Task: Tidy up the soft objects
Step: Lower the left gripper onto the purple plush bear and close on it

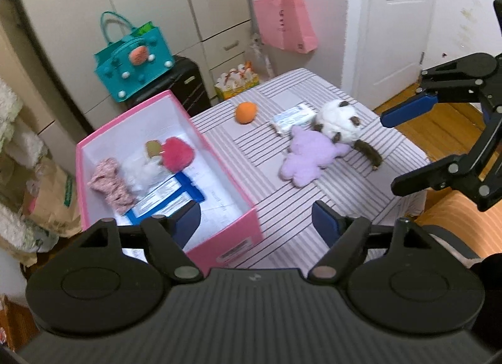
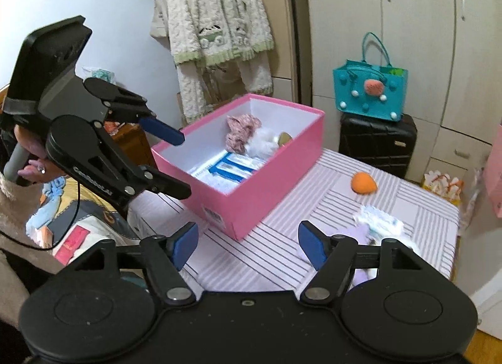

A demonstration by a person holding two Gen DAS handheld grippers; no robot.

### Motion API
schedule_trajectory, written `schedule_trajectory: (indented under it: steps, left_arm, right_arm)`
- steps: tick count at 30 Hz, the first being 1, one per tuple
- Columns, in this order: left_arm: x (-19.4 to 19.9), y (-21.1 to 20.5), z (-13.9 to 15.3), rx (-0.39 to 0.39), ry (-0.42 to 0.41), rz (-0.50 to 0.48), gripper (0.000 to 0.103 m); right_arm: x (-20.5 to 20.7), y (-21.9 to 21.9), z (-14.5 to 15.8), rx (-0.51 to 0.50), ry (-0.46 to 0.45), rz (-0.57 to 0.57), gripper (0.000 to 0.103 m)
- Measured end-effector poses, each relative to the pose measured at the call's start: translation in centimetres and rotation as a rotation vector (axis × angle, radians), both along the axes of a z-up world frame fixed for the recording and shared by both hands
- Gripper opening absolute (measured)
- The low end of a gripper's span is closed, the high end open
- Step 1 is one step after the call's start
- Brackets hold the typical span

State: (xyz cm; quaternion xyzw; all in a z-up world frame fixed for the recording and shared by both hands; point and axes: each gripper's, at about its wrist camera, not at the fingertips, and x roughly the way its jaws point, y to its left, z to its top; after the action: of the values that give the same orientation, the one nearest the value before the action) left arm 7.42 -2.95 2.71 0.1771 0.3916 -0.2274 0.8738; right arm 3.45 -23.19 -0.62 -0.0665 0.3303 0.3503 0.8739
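Lying beyond left gripper [image 1: 255, 223] (empty): purple plush [image 1: 306, 157].

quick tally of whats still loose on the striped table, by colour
orange: 1, the orange ball
purple: 1, the purple plush
white and brown: 1, the white plush
white and blue: 1, the tissue pack
total: 4

White lettering runs along one black arm of the left hand-held gripper [image 2: 175, 163], too blurred to read for certain. Printed labels on the pink box [image 2: 266, 188], the blue packets [image 2: 232, 168] inside it and the pink bag [image 1: 284, 23] are illegible.
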Motion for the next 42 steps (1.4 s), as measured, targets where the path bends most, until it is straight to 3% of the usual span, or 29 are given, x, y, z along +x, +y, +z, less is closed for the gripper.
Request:
schedule_trajectory:
  steps: [9, 18, 26, 32, 36, 40, 42]
  left_arm:
    - [1.0, -3.4, -1.9, -0.056, 0.068, -0.086, 0.083]
    - [3.0, -6.6, -4.7, -0.133, 0.061, -0.147, 0.082]
    - [6.4, -9.2, -8.0, -0.159, 0.085, -0.098, 0.079]
    - [9.0, -10.5, -10.7, -0.183, 0.14, -0.046, 0.072]
    - [10.2, -11.4, -12.1, -0.179, 0.125, -0.027, 0.061]
    - [11.3, -11.8, -13.5, -0.168, 0.108, 0.002, 0.059]
    - [11.8, -11.7, -14.2, -0.188, 0.139, 0.007, 0.059]
  right_arm:
    - [0.2, -3.1, -3.8, -0.038, -0.014, -0.056, 0.081]
    - [1.9, -3.9, -9.0, -0.026, -0.049, -0.085, 0.083]
    - [4.5, -4.1, -13.1, 0.057, -0.028, -0.115, 0.083]
    - [6.2, -3.3, -14.9, 0.023, 0.029, -0.104, 0.083]
    - [7.1, -2.9, -15.7, 0.004, 0.06, -0.113, 0.083]
    - [7.2, -2.5, -15.9, -0.016, 0.047, -0.113, 0.084]
    - [7.1, -2.3, -15.8, -0.029, 0.038, -0.116, 0.084]
